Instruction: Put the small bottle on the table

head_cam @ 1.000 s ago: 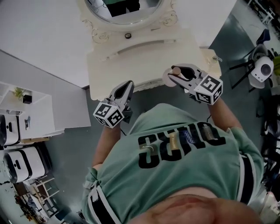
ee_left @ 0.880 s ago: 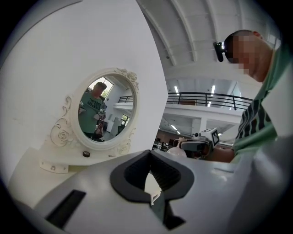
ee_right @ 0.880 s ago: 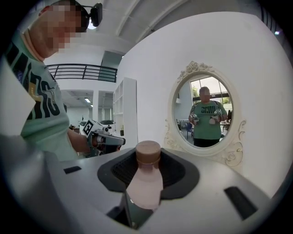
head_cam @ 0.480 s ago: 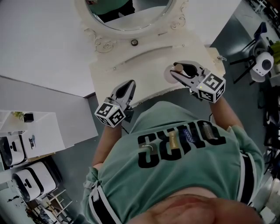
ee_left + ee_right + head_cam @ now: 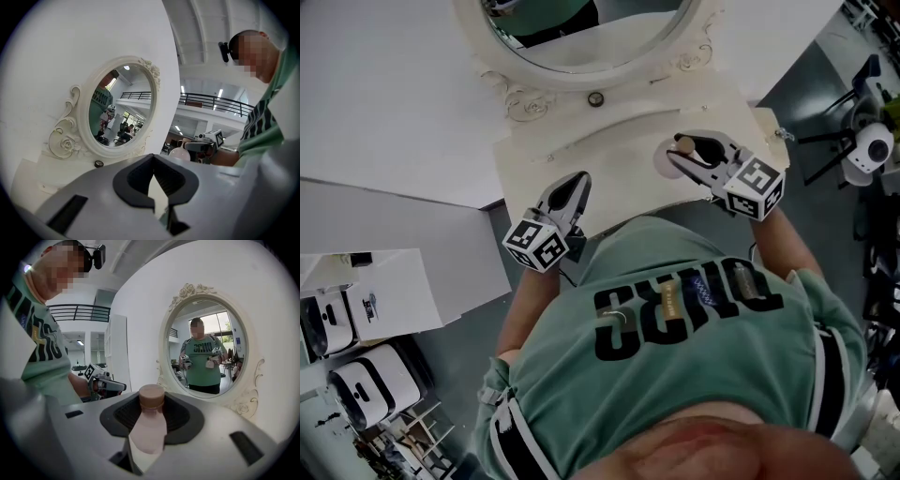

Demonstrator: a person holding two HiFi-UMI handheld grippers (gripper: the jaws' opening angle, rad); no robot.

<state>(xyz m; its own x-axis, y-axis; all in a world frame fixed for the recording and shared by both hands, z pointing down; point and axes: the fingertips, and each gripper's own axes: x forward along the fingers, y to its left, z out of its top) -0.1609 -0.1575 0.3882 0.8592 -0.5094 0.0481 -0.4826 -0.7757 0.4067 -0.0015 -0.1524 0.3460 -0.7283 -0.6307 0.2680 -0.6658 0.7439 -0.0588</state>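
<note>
Since a second ago the right gripper (image 5: 692,156) has gone forward with the bottle (image 5: 151,420), from over the table's (image 5: 609,141) front edge to above its top; the left gripper (image 5: 575,184) has barely shifted.

The right gripper's jaws pinch the bottle by its pale body. The brown cap stands up past the pads, roughly upright, which should let the base meet the table first. The bottle appears to be in the air above the tabletop, though no view shows its base. The mirror (image 5: 581,47) faces this gripper, ahead of its jaws, and its glass repeats the person holding the bottle. A dark knob (image 5: 596,98) sits ahead of the jaws too, under the mirror's frame.

The left gripper's jaws are pressed together with nothing between them. It hangs well off to the right gripper's left, over the table's near edge. There it is probably just kept clear of the spot where the bottle should land.

Count: 1 bottle, 2 grippers, 1 table, 1 mirror, 1 knob. The likely next move is to lower the bottle until it stands, then spread the jaws.
</note>
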